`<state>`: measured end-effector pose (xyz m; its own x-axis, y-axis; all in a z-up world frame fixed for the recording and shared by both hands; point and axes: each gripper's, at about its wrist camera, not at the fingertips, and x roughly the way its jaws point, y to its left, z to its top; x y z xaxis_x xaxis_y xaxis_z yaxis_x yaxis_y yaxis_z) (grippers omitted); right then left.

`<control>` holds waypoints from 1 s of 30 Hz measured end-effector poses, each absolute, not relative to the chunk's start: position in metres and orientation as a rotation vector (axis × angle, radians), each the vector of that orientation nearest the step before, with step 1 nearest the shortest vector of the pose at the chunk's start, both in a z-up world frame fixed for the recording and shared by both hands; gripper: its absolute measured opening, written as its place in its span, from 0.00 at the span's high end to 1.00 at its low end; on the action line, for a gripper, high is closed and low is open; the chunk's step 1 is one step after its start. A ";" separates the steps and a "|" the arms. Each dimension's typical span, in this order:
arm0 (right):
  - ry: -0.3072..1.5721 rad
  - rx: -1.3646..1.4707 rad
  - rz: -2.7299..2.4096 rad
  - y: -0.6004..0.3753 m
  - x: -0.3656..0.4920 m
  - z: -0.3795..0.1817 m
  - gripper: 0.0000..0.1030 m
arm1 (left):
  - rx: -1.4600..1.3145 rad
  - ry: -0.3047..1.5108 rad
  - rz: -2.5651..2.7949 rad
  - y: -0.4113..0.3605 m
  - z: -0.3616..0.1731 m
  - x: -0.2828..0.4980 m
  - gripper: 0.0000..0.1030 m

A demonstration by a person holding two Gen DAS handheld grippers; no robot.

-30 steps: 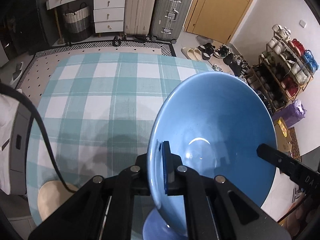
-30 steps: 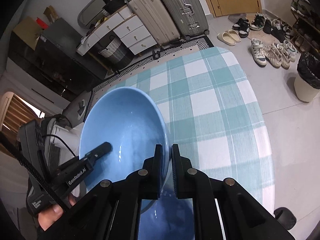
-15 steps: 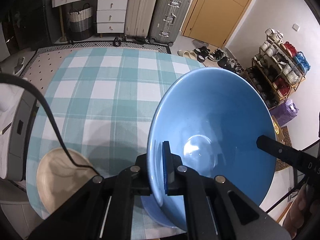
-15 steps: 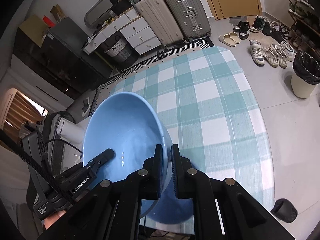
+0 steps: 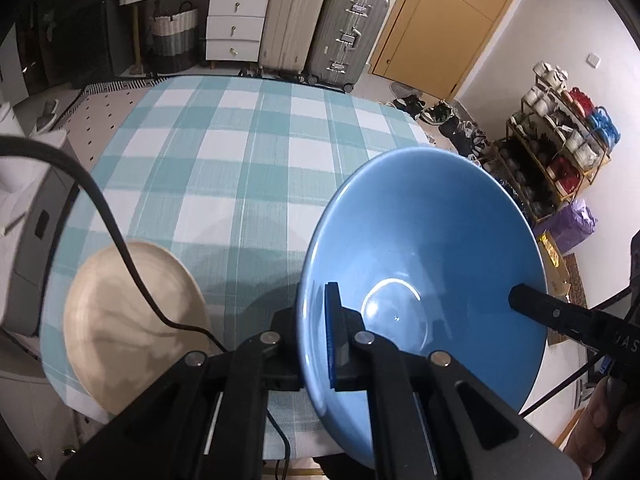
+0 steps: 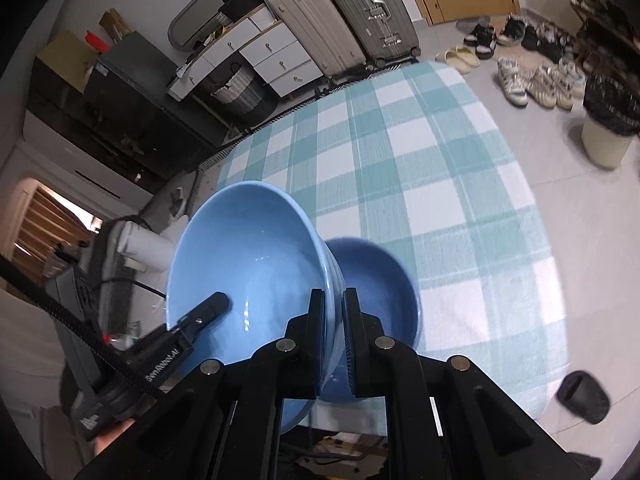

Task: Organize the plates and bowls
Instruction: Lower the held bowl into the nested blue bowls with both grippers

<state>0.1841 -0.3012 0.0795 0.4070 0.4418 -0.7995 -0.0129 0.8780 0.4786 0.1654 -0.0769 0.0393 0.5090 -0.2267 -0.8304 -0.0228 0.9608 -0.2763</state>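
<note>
- The big blue bowl hangs in the air over the near edge of the tabletop, tipped so its open side faces the person.
- The left tongs pinch the bowl's rim on the person's left side, one finger inside the wall and one outside.
- The right tongs pinch the opposite rim the same way, pressed onto the ribbed wall of the bowl.
- Each pair of tongs shows in the other's view: the right one reaches in over the rim, and the left one does likewise.
- Below and just right of the lifted bowl, a smaller blue bowl sits upright on the checked cloth close to the near edge.
- A pale wooden plate lies at the near left corner, its rim close to the cloth's edge, with a black cable crossing above it.
- The middle and far stretch of the checked cloth lies open.
- Past the far edge stand suitcases and white drawers.
</note>
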 end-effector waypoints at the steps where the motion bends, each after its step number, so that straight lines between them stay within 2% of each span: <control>1: 1.131 0.443 0.295 -0.303 0.183 0.073 0.92 | -0.277 1.044 -0.126 -0.077 0.032 0.165 0.96; 30: 1.192 0.391 0.237 -0.310 0.197 -0.006 0.92 | -0.142 1.002 -0.113 -0.092 -0.016 0.173 0.95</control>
